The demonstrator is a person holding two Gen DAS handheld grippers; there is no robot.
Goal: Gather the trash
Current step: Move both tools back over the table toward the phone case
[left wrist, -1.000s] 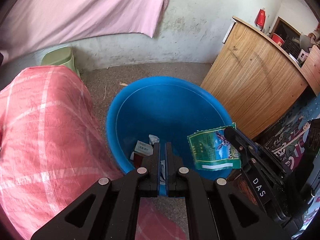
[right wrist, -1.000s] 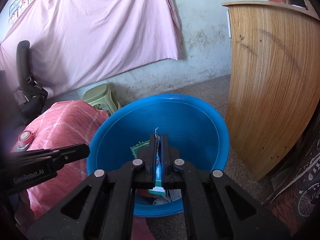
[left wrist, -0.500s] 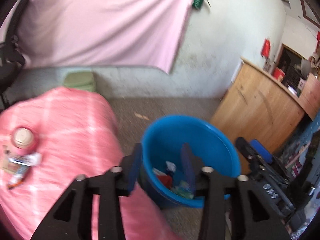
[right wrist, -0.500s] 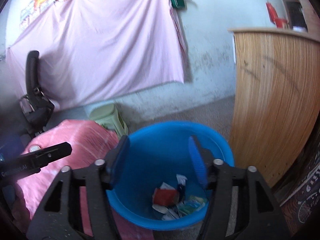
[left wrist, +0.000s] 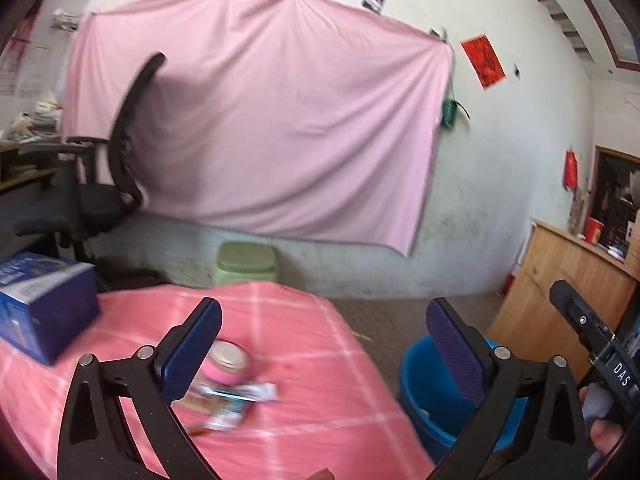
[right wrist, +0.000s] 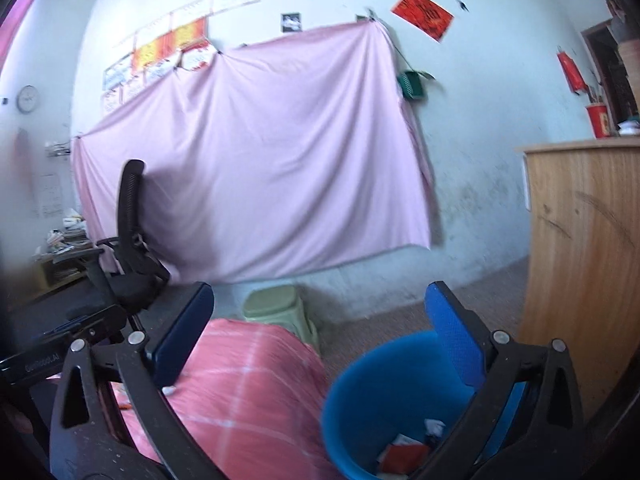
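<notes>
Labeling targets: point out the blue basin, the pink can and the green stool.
blue basin (right wrist: 360,392), right wrist view, inner wall.
pink can (left wrist: 229,365), left wrist view, lid and body.
green stool (left wrist: 246,257), left wrist view, seat top.

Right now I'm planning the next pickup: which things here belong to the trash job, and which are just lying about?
Job:
blue tub
trash in it
wrappers on the pink cloth
pink-labelled jar

Lying about:
blue box
green stool
office chair
wooden cabinet
</notes>
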